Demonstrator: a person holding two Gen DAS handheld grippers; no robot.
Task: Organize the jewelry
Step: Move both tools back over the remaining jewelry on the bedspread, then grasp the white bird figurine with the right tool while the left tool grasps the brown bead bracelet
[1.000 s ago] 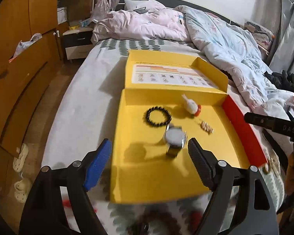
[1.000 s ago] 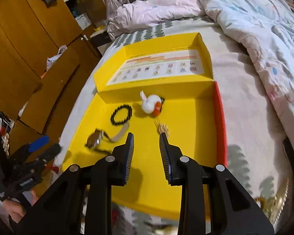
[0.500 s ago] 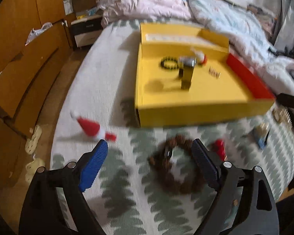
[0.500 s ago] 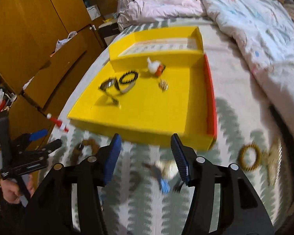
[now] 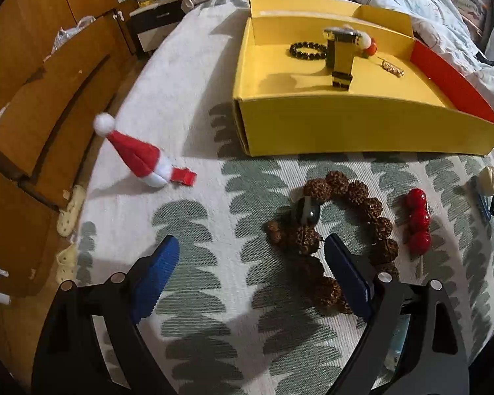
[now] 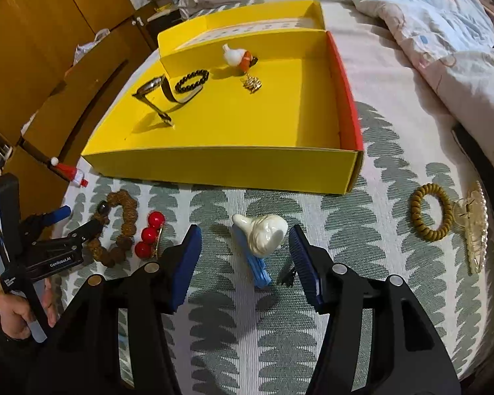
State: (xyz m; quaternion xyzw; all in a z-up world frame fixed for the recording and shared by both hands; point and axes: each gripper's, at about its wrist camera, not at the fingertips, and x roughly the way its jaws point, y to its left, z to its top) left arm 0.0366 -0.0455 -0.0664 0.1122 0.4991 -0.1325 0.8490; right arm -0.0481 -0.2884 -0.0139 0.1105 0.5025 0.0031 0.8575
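Observation:
A yellow box (image 5: pixel 362 125) (image 6: pixel 220 161) on the bed holds a watch (image 5: pixel 341 52) (image 6: pixel 154 95), a black bead bracelet (image 5: pixel 308 51) (image 6: pixel 192 80), a white and orange charm (image 6: pixel 237 56) and a gold piece (image 6: pixel 252 83). My left gripper (image 5: pixel 252 271) is open and empty, low over a brown bead bracelet (image 5: pixel 345 230) (image 6: pixel 122 227) whose near side lies against the right finger. Red berries (image 5: pixel 418 222) (image 6: pixel 150 235) lie beside it. My right gripper (image 6: pixel 245 256) is open around a white bird clip (image 6: pixel 263 235) with a blue tail.
A small Santa hat clip (image 5: pixel 138 153) (image 6: pixel 67 171) lies left of the box. A coiled gold hair tie (image 6: pixel 429 212) and a gold claw clip (image 6: pixel 474 227) lie at the right. Wooden cabinets (image 5: pixel 33 75) stand along the bed's left edge. A rumpled duvet (image 6: pixel 428 26) lies behind.
Both grippers have pulled back from over the box and dropped toward the blanket in front of it. The right gripper has opened wider and now straddles the bird clip.

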